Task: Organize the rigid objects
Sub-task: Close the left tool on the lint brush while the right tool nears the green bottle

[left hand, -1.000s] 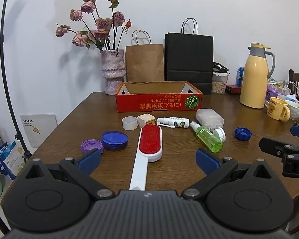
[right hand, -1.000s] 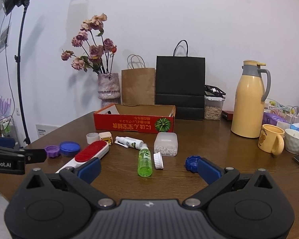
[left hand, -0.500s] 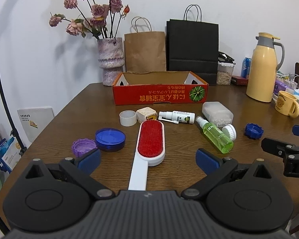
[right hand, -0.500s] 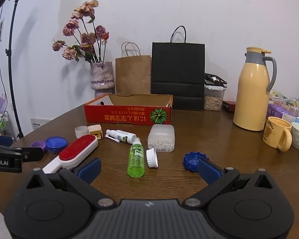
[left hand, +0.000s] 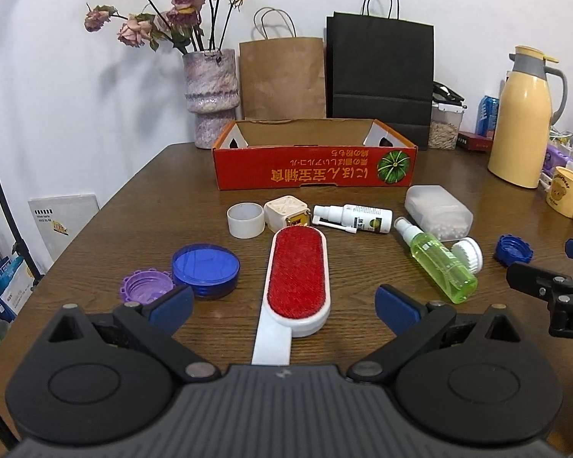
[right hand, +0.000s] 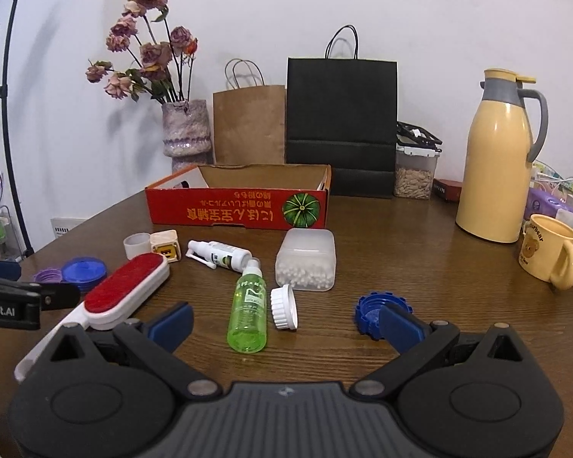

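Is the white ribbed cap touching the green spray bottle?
Cannot tell. In both wrist views the white ribbed cap sits tight against the green spray bottle, with no gap or contact plainly visible.

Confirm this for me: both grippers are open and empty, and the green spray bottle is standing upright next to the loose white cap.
One thing is off: the green spray bottle lies on its side on the table, not upright, as the right wrist view shows. The rest holds: the white cap sits right beside it, and the left gripper and right gripper both have their jaws apart with nothing between them.
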Tool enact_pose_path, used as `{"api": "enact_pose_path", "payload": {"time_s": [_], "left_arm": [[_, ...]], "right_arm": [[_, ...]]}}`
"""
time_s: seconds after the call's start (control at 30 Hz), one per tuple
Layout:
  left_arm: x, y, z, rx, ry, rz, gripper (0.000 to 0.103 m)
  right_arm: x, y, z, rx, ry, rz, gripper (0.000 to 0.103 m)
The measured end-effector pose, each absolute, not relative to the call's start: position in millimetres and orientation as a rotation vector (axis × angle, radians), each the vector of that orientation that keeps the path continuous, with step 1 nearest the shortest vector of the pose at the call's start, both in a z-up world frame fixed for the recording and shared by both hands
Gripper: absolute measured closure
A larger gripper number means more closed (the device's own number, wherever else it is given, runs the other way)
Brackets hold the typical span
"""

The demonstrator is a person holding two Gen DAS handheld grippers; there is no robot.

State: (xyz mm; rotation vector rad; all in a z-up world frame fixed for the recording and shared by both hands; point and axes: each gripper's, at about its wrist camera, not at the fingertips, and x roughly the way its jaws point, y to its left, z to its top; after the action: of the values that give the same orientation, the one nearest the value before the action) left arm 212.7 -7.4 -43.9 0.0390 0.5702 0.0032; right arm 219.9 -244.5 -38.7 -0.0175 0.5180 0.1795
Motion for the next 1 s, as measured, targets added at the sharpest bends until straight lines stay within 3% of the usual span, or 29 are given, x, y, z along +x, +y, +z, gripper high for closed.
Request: {"api": "enact_pose_path", "payload": {"time_s": [0.8, 1.0], "left_arm": [[294, -9, -79, 0.083, 0.715, 0.033, 0.0], [307, -11, -85, 0.085, 0.75, 0.034, 0.011]], "right_arm": [[282, -232, -64, -0.017, 0.598, 0.202, 0.0], [288, -230, -68, -0.018, 0.612, 0.206, 0.0]]}}
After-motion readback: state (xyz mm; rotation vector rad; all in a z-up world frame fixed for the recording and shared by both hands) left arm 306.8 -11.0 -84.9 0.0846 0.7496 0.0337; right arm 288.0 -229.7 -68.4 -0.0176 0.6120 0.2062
